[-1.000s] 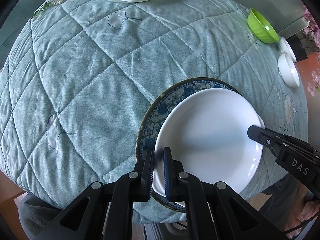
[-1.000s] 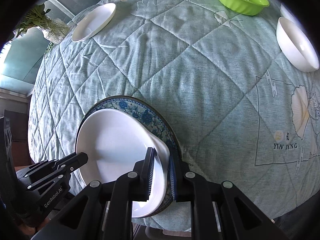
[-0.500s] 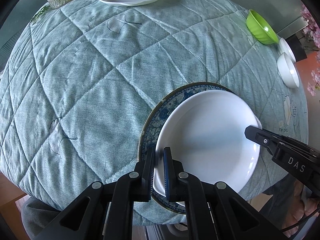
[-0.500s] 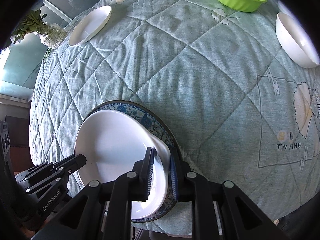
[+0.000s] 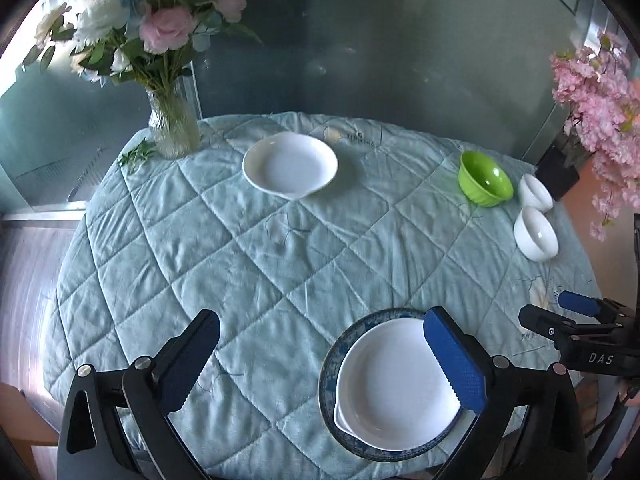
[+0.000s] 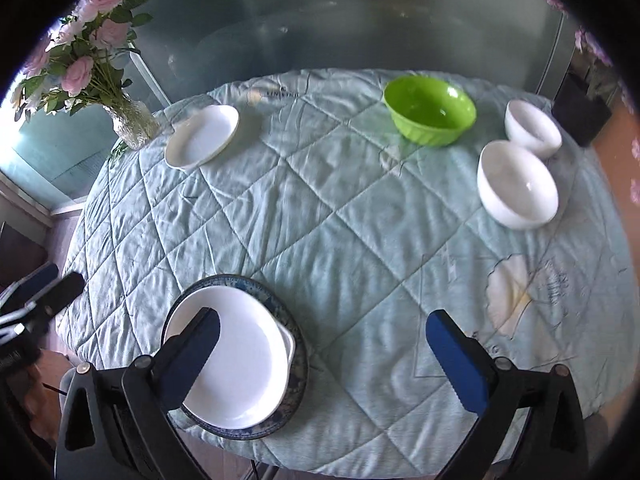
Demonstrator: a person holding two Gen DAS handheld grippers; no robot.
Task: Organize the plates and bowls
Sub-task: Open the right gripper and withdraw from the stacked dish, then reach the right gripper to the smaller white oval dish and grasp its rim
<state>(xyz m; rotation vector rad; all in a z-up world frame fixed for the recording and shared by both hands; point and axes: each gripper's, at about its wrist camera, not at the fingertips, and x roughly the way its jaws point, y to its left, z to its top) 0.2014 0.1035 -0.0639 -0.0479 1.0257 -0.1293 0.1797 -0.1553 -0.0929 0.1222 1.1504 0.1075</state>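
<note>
Both jaws wide open, empty: left gripper (image 5: 320, 354), right gripper (image 6: 320, 354). Next: white plate (image 5: 290, 166) beyond blue-rimmed plate (image 5: 329, 356) stack; pinch rim squarely, lift level.

The left gripper (image 5: 320, 356) and right gripper (image 6: 322, 354) have let go of the white handled plate (image 5: 394, 380). Both have opened wide and pulled back up above the table.

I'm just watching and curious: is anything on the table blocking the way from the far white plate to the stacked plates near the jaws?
Nothing visible does. Only bare quilted tablecloth lies between the lone white plate and the white plate on the blue-rimmed plate; the green plastic bowl sits off to the right.
</note>
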